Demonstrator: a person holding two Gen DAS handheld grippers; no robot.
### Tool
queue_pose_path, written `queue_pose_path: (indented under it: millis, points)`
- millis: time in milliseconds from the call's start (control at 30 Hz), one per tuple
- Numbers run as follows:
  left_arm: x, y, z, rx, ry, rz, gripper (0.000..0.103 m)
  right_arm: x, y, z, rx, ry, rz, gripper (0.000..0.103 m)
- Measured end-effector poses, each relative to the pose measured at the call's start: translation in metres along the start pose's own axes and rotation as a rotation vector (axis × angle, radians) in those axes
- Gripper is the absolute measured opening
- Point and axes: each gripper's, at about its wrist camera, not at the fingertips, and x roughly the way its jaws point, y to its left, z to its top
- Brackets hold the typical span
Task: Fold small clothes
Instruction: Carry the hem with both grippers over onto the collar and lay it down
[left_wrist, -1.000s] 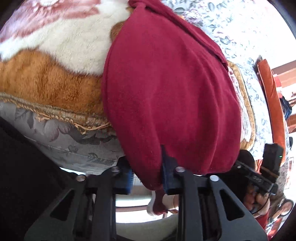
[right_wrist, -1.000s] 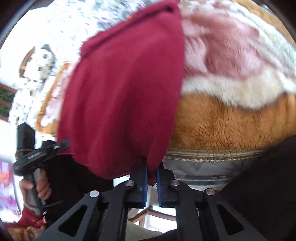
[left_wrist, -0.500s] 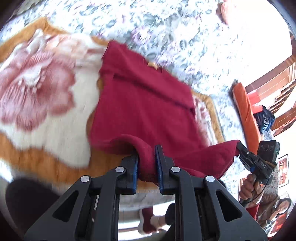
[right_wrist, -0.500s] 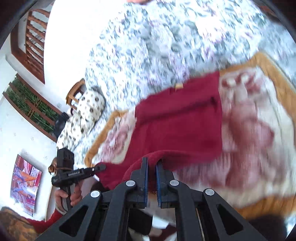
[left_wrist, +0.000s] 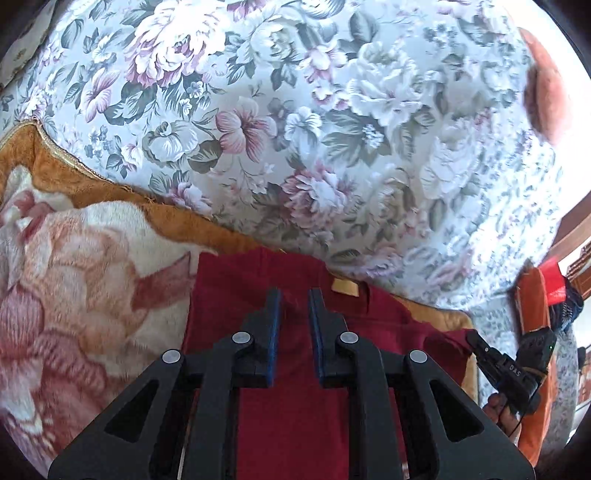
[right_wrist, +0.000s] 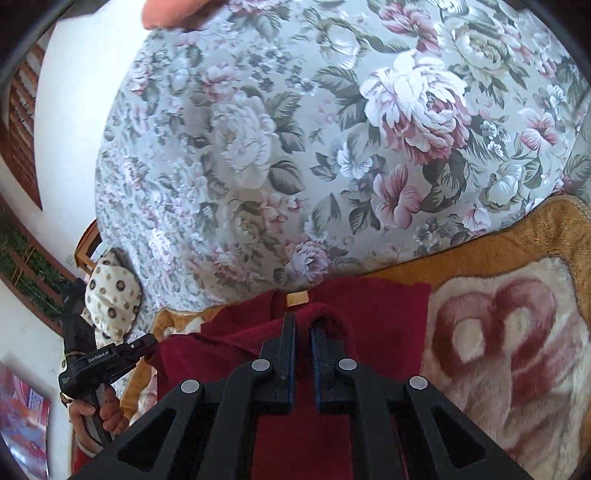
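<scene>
A dark red garment (left_wrist: 291, 406) lies folded over on an orange and white plush blanket (left_wrist: 74, 295); its tan neck label (left_wrist: 345, 287) shows at the far edge. My left gripper (left_wrist: 294, 297) is over the garment's far edge, jaws slightly apart with nothing between them. In the right wrist view the garment (right_wrist: 369, 314) and label (right_wrist: 296, 297) show too. My right gripper (right_wrist: 303, 321) has a raised fold of red cloth around its tips, jaws narrowly apart. Each gripper shows in the other's view, the right (left_wrist: 480, 347) and the left (right_wrist: 146, 345), at the garment's corners.
A floral grey bedsheet (left_wrist: 314, 129) covers the bed beyond the blanket. An orange cushion (left_wrist: 546, 85) lies at the far right. A spotted pillow (right_wrist: 110, 295) and wooden chair (right_wrist: 86, 243) are at the left. A window frame (right_wrist: 22, 129) is on the wall.
Both grippers carried the garment's lower edge up and forward onto its neck edge, folding it in half. The left jaws have opened and released the cloth; the right jaws have loosened.
</scene>
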Motion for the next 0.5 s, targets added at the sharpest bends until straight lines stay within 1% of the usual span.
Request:
queue_pose_path:
  millis: [67,133,200,233,267,333,400,500]
  points:
    - [0.029,0.008,0.013,-0.016,0.014,0.037,0.013,0.031,-0.014,0.008,0.003,0.011,-0.073,0.006]
    - [0.048,0.016,0.018,-0.024,0.022,0.066,0.013,0.053,-0.026,0.013,0.011,0.010,-0.111,0.006]
    - [0.048,0.022,0.017,-0.050,0.034,0.031,0.013,0.067,-0.037,0.015,0.059,0.027,-0.125,0.006]
    - [0.045,0.022,0.015,-0.042,0.041,0.008,0.013,0.071,-0.041,0.014,0.079,0.038,-0.131,0.006]
    - [0.040,0.019,0.012,-0.011,0.044,0.002,0.013,0.071,-0.041,0.013,0.080,0.037,-0.122,0.006]
    - [0.035,0.012,0.006,0.052,0.052,0.025,0.015,0.068,-0.037,0.009,0.034,0.034,-0.136,0.006]
    - [0.038,0.009,0.003,0.080,0.084,0.040,0.032,0.061,-0.034,0.006,0.023,0.032,-0.128,0.006]
    - [0.039,0.007,-0.002,0.067,0.099,0.030,0.040,0.054,-0.036,0.005,0.052,0.034,-0.107,0.006]
